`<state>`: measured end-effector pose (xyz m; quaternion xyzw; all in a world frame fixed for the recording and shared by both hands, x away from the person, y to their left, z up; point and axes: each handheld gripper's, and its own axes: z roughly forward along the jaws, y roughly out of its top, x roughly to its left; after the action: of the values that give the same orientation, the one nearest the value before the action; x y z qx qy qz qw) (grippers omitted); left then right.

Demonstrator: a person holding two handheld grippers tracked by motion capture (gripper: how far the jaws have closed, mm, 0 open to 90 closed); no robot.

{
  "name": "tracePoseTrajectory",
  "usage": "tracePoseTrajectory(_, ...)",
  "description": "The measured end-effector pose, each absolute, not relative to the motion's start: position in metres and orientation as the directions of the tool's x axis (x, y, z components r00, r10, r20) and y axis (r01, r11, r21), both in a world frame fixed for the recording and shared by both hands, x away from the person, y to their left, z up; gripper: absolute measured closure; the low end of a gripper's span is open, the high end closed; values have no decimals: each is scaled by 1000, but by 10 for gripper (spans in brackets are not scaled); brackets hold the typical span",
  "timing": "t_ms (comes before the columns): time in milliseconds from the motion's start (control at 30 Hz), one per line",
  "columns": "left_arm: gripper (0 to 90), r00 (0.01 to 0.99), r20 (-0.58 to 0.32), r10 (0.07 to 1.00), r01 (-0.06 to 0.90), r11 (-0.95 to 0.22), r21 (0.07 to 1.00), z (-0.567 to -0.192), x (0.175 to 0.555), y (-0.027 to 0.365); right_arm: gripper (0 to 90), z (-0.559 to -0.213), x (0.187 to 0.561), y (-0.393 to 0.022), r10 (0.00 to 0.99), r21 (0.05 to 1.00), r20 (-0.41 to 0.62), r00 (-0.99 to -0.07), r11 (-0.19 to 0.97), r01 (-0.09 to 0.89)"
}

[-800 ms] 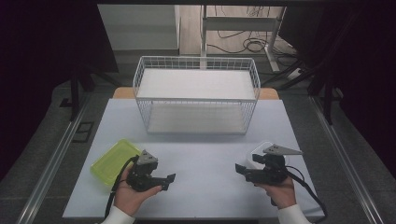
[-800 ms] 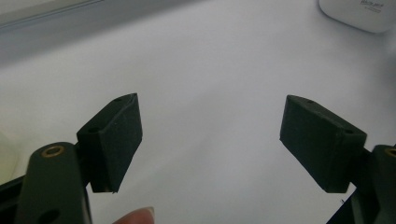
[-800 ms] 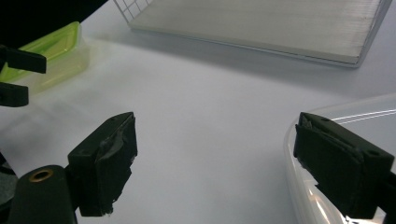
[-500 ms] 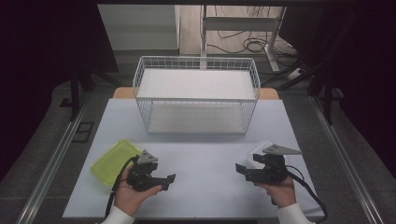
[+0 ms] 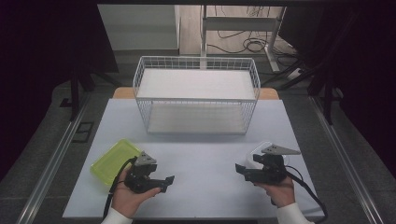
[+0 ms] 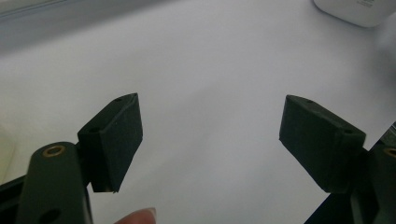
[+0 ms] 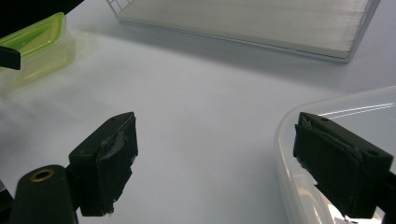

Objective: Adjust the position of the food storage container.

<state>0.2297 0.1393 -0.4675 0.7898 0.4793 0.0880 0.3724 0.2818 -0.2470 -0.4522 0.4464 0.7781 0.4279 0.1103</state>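
My left gripper point(image 5: 169, 181) sits low over the front left of the white table point(image 5: 205, 154), jaws open and pointing right, with only bare tabletop between them point(image 6: 210, 140). A lime-green lidded container point(image 5: 114, 160) lies just behind and left of it. My right gripper point(image 5: 240, 169) is at the front right, jaws open and pointing left, nothing between them point(image 7: 215, 158). A clear plastic container point(image 5: 258, 154) lies right beside it; its rim point(image 7: 355, 116) runs past the right-hand jaw. The green container point(image 7: 32, 44) appears far off in the right gripper view.
A white wire basket point(image 5: 196, 99) stands at the back centre of the table, its flat bottom board point(image 7: 243, 23) visible in the right gripper view. The clear container's corner point(image 6: 355, 9) shows far off in the left gripper view. Cables lie on the floor behind.
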Motion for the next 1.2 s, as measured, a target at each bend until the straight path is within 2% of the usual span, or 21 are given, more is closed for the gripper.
tracePoseTrajectory(200, 233, 523, -220, 823, 689, -256, 678, -465, 230, 147, 140, -452, 284, -248, 789, 764, 206, -578, 239, 599)
tracePoseTrajectory(600, 445, 518, -184, 835, 684, -275, 675, -458, 232, 168, 151, -451, 286, -249, 783, 763, 211, -586, 243, 599)
tracePoseTrajectory(633, 510, 516, -182, 837, 686, -277, 673, -458, 233, 171, 152, -451, 287, -249, 783, 762, 205, -587, 249, 598)
tracePoseTrajectory(667, 510, 515, -183, 837, 689, -278, 669, -458, 234, 173, 152, -451, 287, -249, 783, 762, 205, -587, 249, 598)
tracePoseTrajectory(733, 594, 512, -192, 837, 700, -277, 658, -459, 235, 177, 153, -451, 288, -249, 785, 760, 205, -585, 249, 600)
tracePoseTrajectory(767, 688, 517, -211, 830, 714, -281, 642, -458, 236, 181, 155, -451, 289, -249, 782, 760, 209, -588, 249, 601)
tracePoseTrajectory(933, 833, 505, -224, 834, 733, -277, 621, -456, 235, 188, 156, -453, 290, -248, 785, 753, 197, -588, 262, 604)
tracePoseTrajectory(1033, 868, 503, -217, 837, 737, -284, 613, -456, 234, 190, 159, -453, 289, -247, 785, 752, 203, -585, 258, 607)
tracePoseTrajectory(1200, 876, 492, -181, 851, 760, -319, 566, -463, 232, 196, 163, -454, 289, -246, 790, 748, 204, -578, 255, 612)
